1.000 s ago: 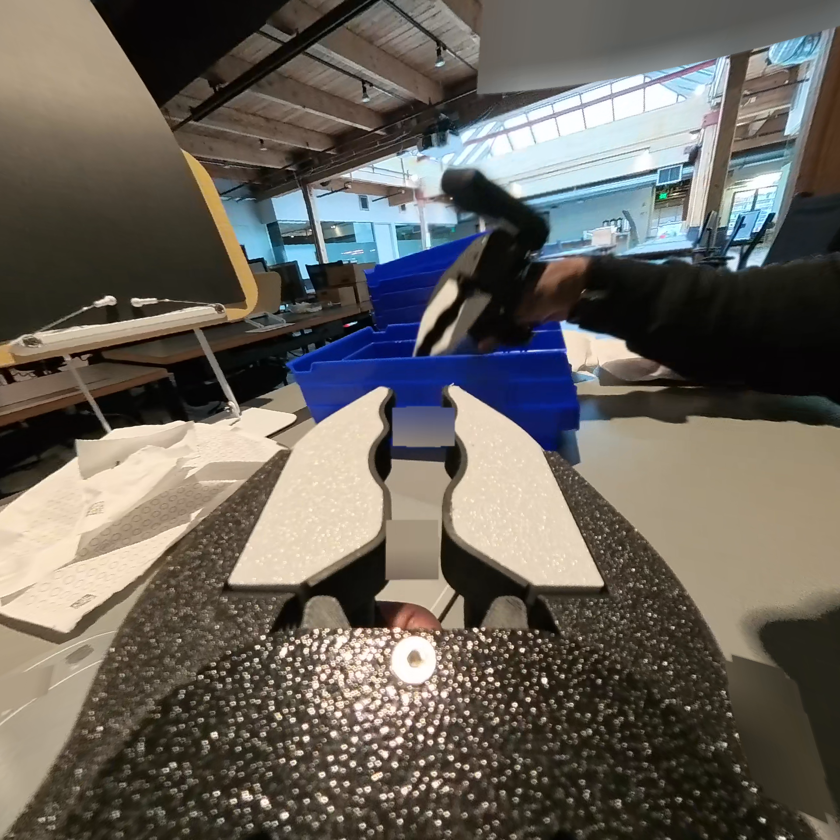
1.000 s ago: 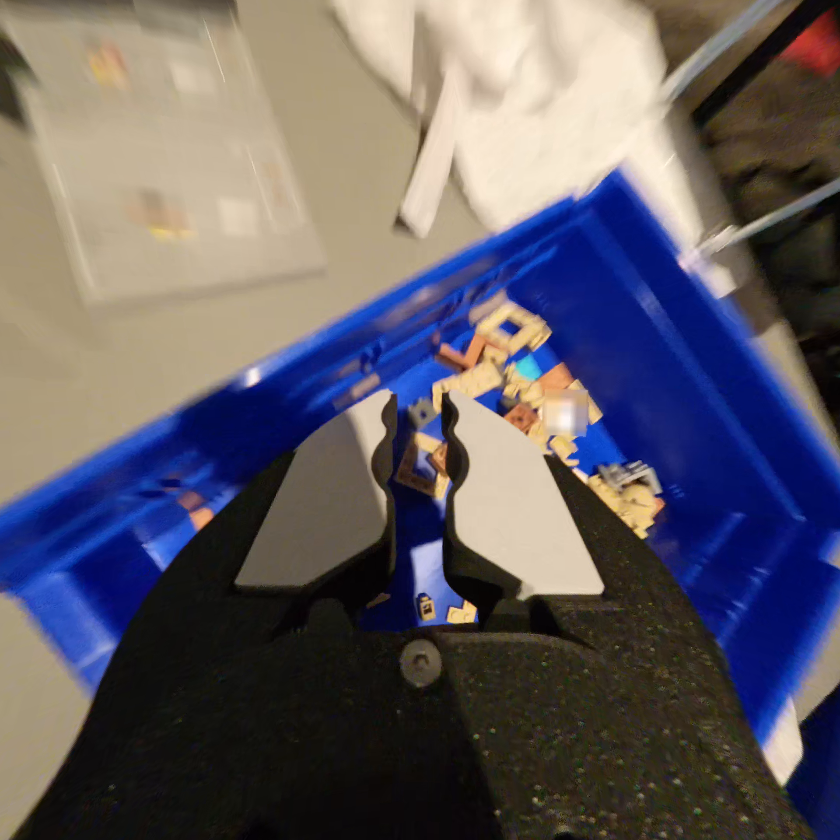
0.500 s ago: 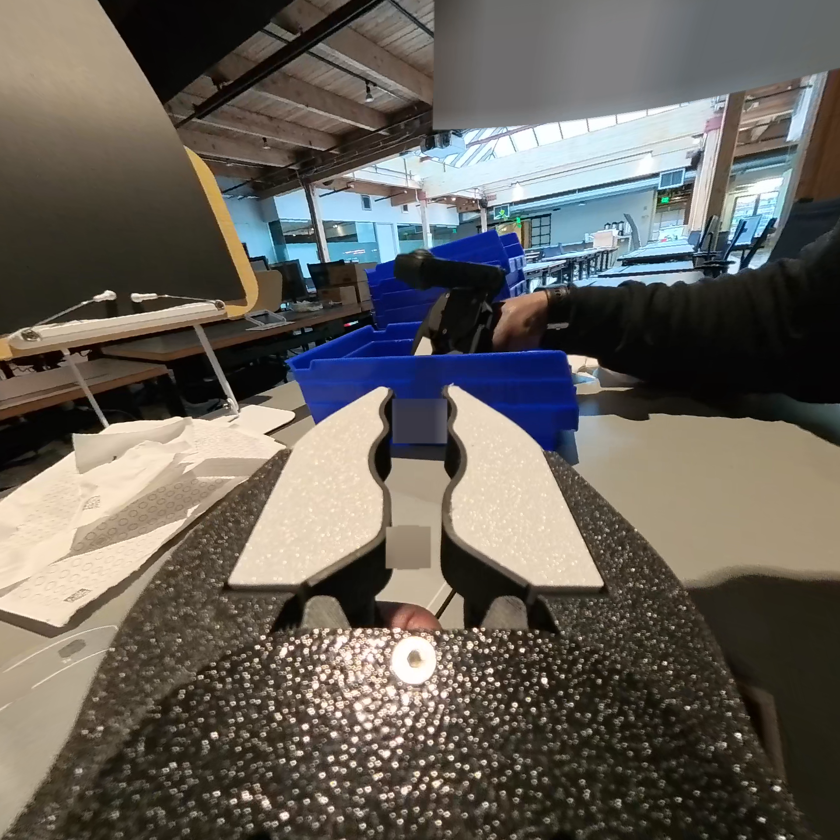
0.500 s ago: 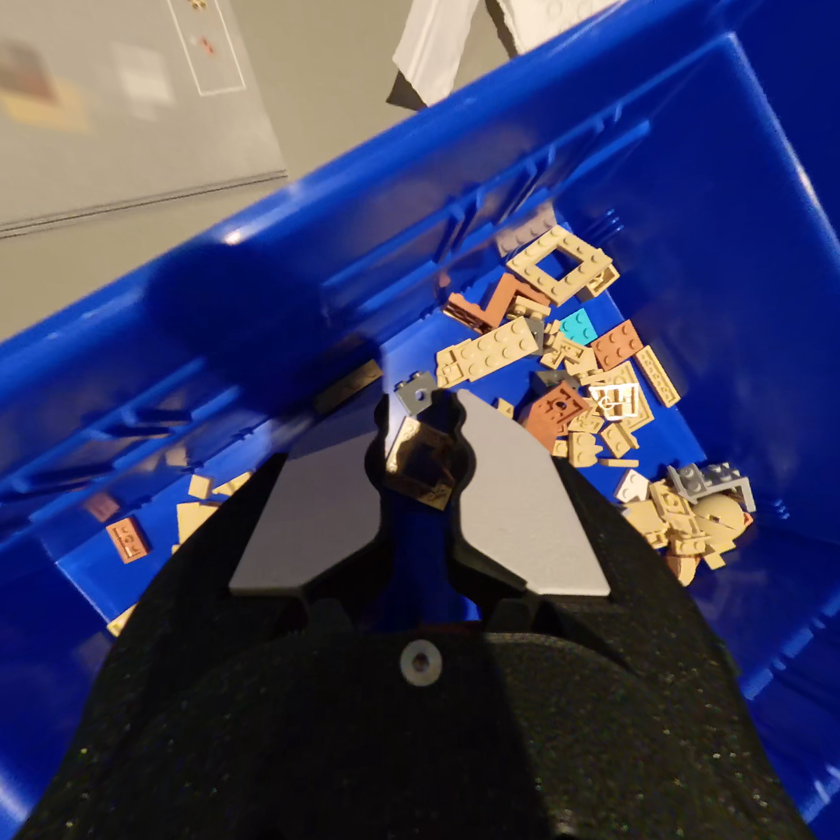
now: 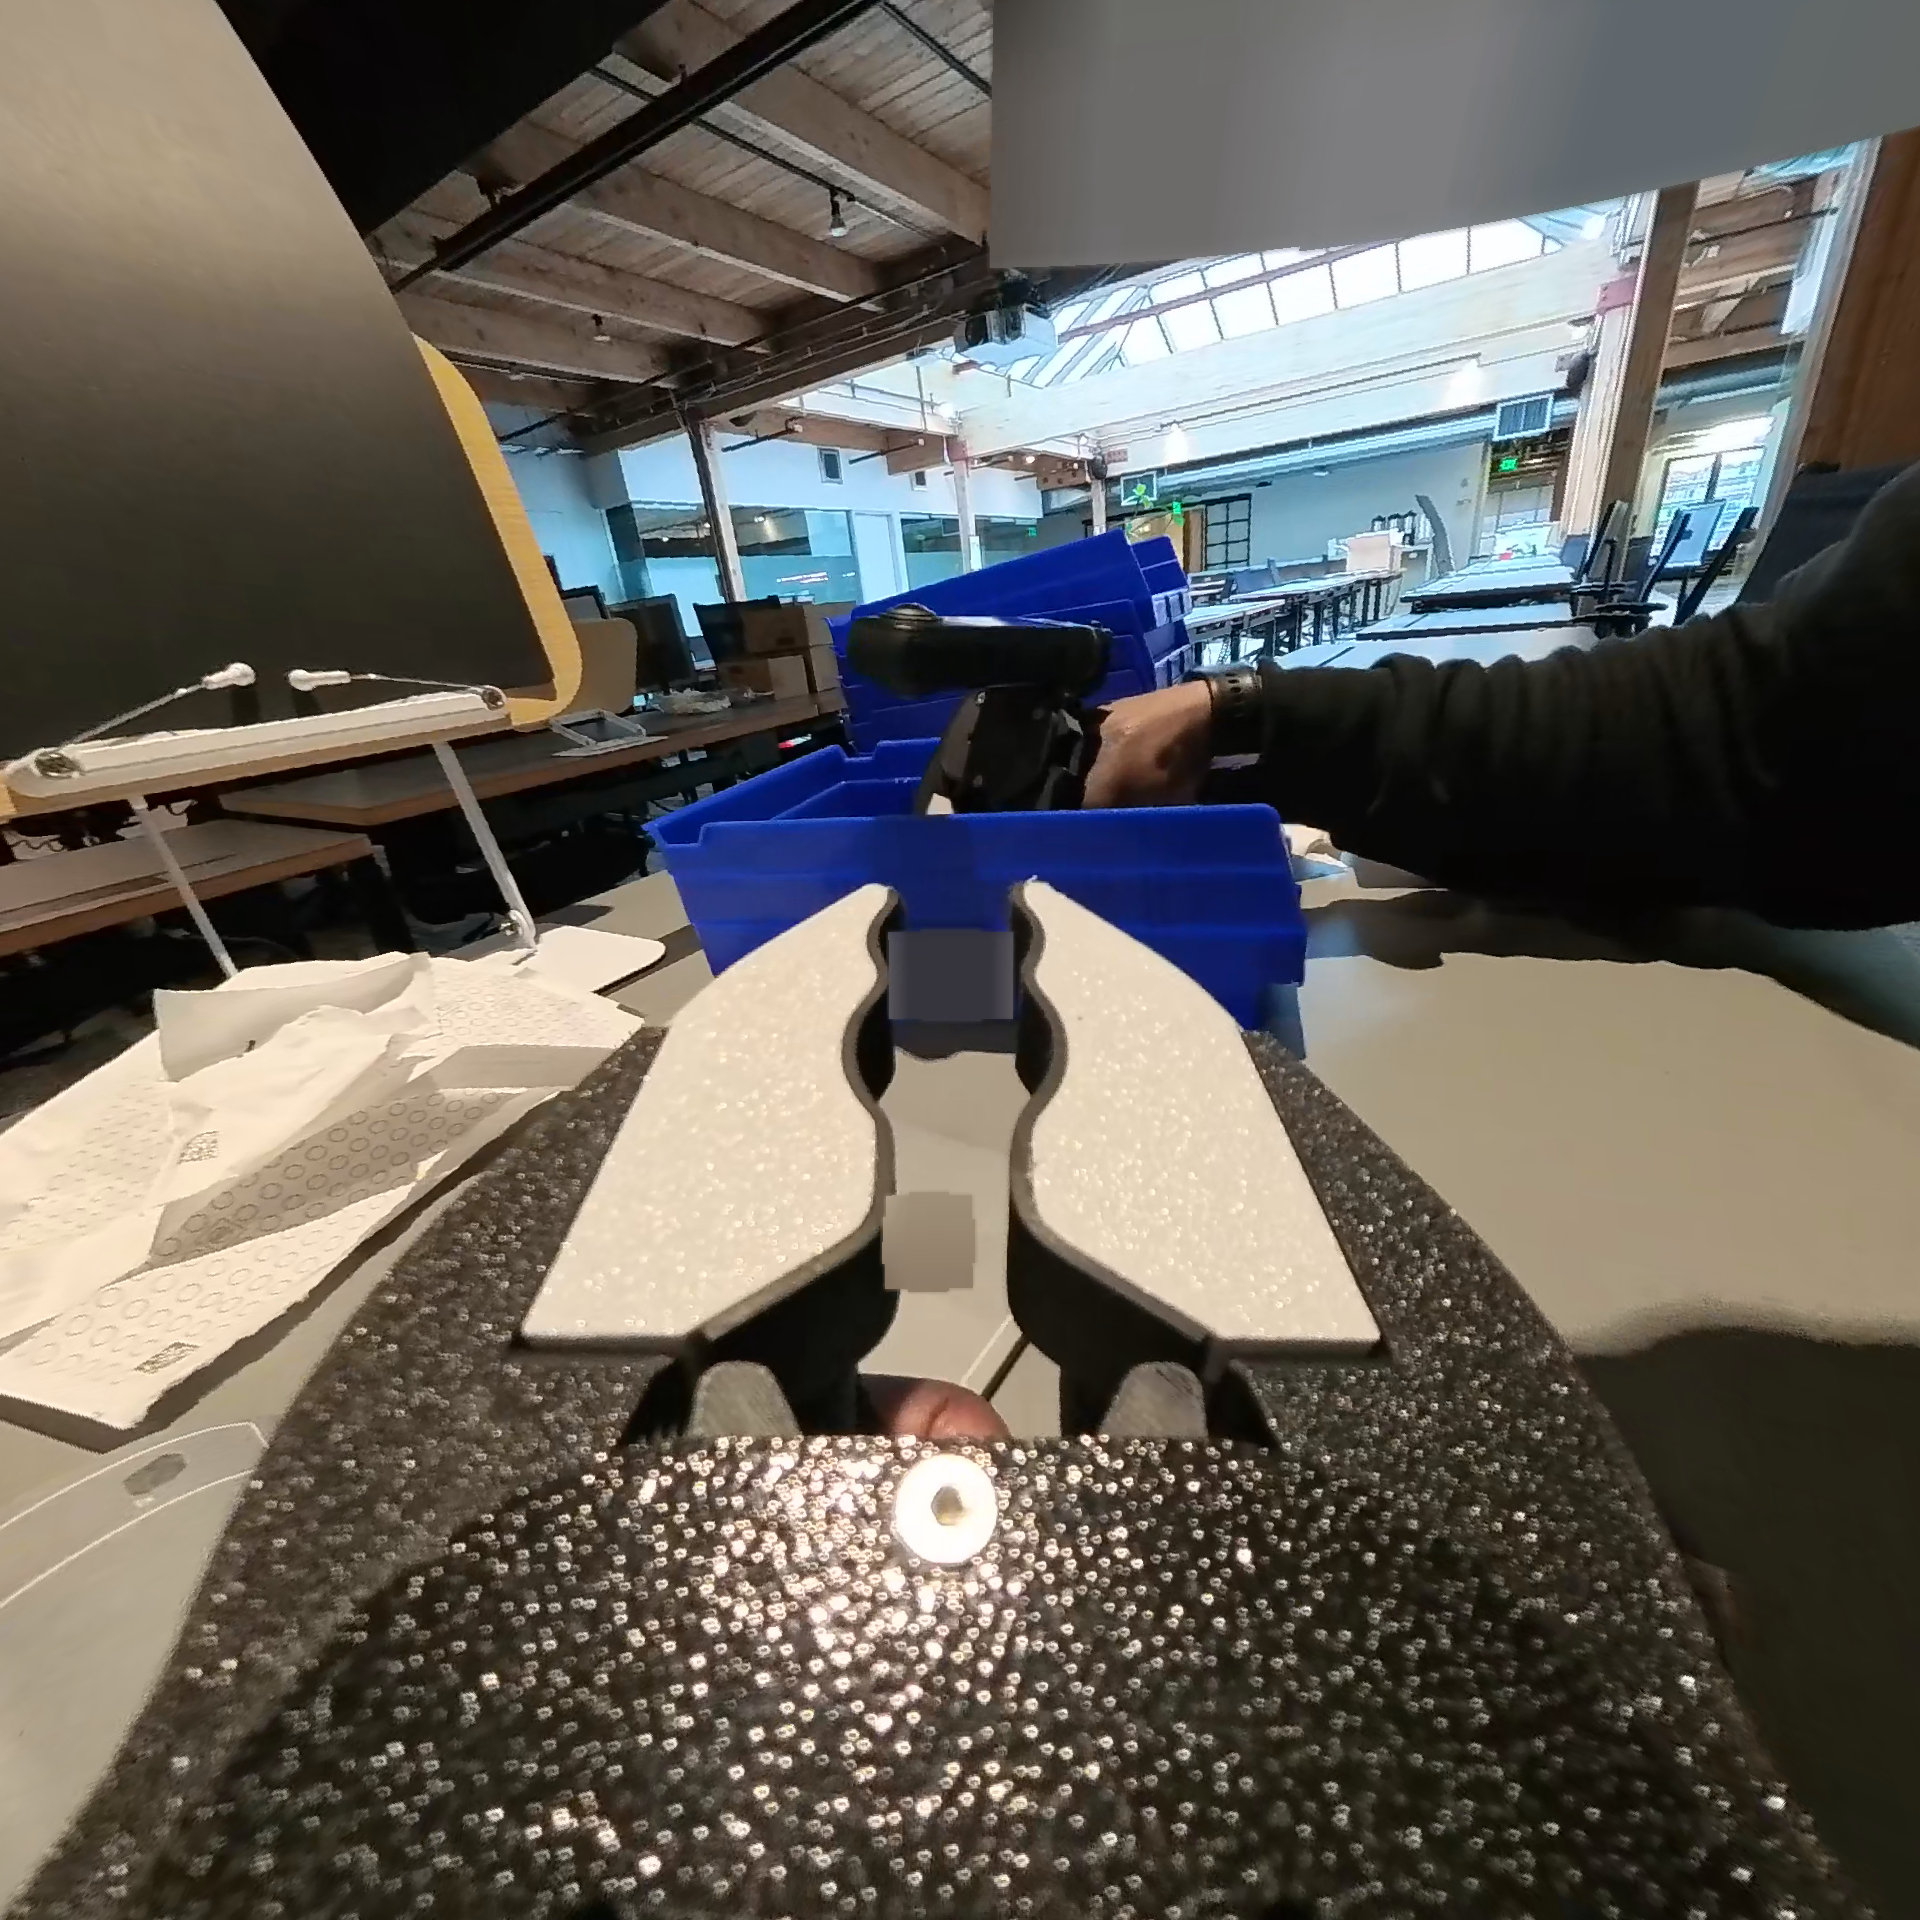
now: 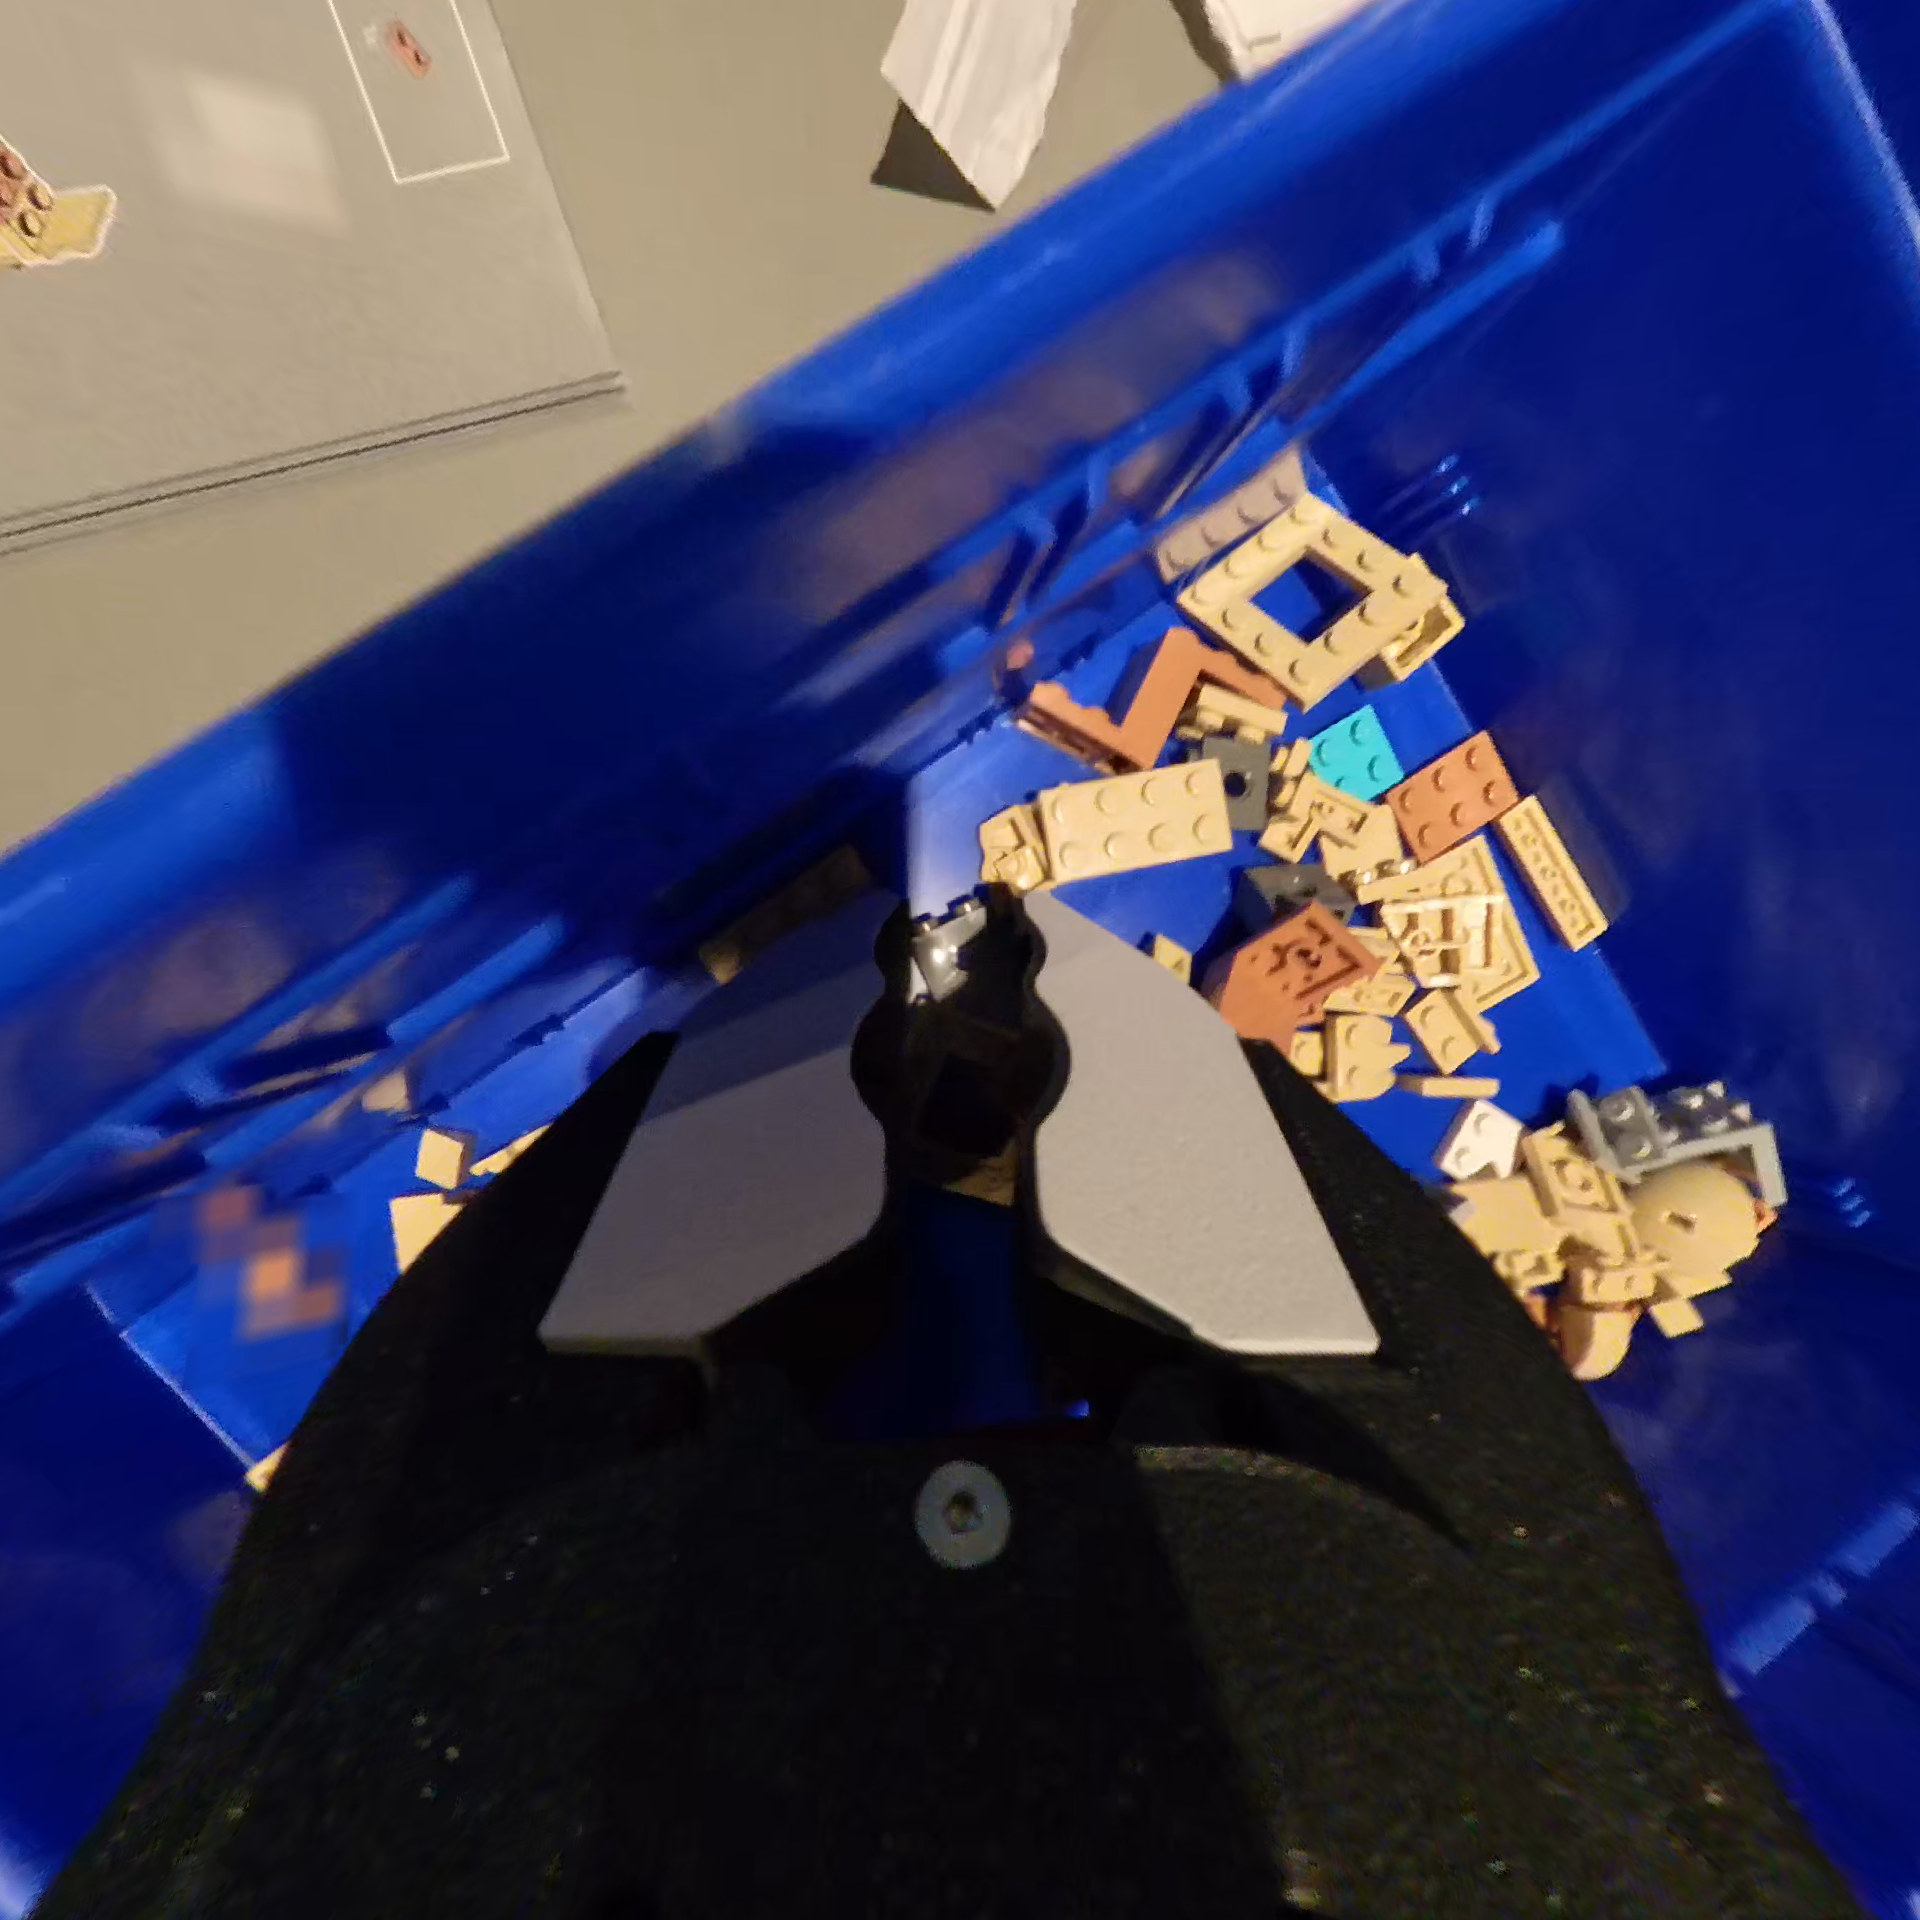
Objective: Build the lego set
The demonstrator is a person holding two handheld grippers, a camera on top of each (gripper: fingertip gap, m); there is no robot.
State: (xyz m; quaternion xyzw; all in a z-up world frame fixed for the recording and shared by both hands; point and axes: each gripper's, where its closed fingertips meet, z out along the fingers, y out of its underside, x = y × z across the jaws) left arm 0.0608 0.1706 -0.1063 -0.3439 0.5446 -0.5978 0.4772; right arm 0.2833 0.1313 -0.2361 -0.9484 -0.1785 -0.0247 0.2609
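Observation:
My right gripper [image 6: 956, 920] is low inside a blue bin [image 6: 1039, 468], beside a pile of tan, brown and grey lego pieces [image 6: 1351, 862]. Its jaws stand close on both sides of a shadowed tan piece [image 6: 966, 1081]. A small grey piece [image 6: 943, 951] lies at the tips. The left wrist view shows this gripper [image 5: 1003, 758] dipping into the bin [image 5: 1091, 883], held by a hand in a dark sleeve [image 5: 1558, 758]. My left gripper [image 5: 956, 914] is open and empty, low over the grey table, pointing at the bin.
Crumpled white paper bags [image 5: 260, 1122] lie on the table to the left, below a white lamp stand [image 5: 312, 717]. More blue bins [image 5: 1039, 582] are stacked behind. An instruction booklet [image 6: 260, 260] lies on the table beyond the bin's wall. About 25 cm separates my left fingertips from my right.
My right gripper has dropped deeper into the bin, and its jaws have narrowed around the tan piece. My left gripper has stayed put.

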